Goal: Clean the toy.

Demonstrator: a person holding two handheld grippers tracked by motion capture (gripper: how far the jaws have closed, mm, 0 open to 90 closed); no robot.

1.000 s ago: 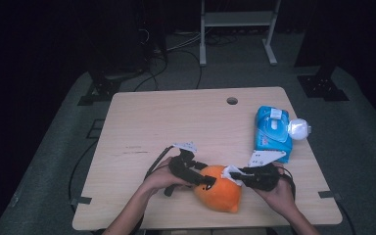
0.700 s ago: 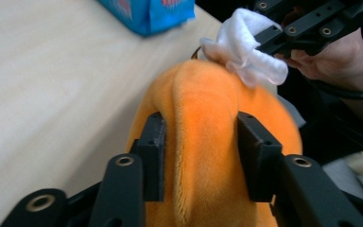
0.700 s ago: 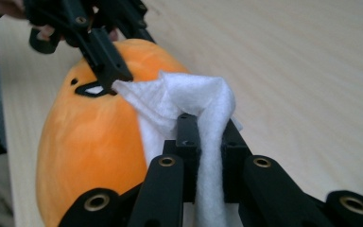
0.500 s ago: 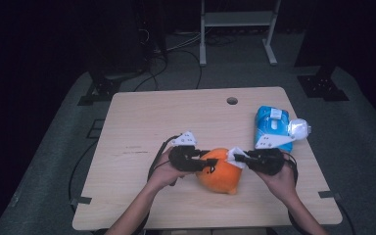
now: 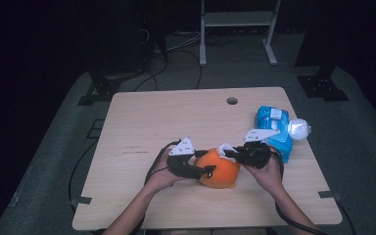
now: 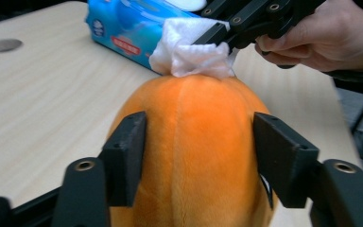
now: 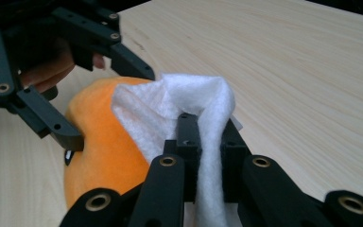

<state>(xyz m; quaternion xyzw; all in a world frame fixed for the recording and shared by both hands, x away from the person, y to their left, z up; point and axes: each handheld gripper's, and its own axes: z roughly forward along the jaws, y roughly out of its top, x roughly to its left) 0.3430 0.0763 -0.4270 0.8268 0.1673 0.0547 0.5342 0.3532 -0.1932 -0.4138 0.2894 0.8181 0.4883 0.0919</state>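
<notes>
- Orange plush made up the soft toy (image 5: 219,170), which lay on the near part of the wooden table (image 5: 156,117), between the two hands.
- A white wipe (image 7: 179,113) rested against the top of the toy, bunched and folded over.
- The right gripper (image 7: 207,142) had its jaws together, pinching the wipe, with cloth spilling out on both sides of the jaws.
- The left gripper (image 6: 203,142) straddled the toy's body, one jaw at each flank; its jaws had just been opening, and a thin gap showed on the right side, so the pads did not press.
- The person's left hand (image 5: 161,176) and right hand (image 5: 269,171) came in from the near edge.
- A blue pack of wipes (image 5: 274,128) lay just beyond the right gripper, with a white round thing (image 5: 299,129) touching its far side.
- A small round hole (image 5: 232,101) sat near the table's far edge.
</notes>
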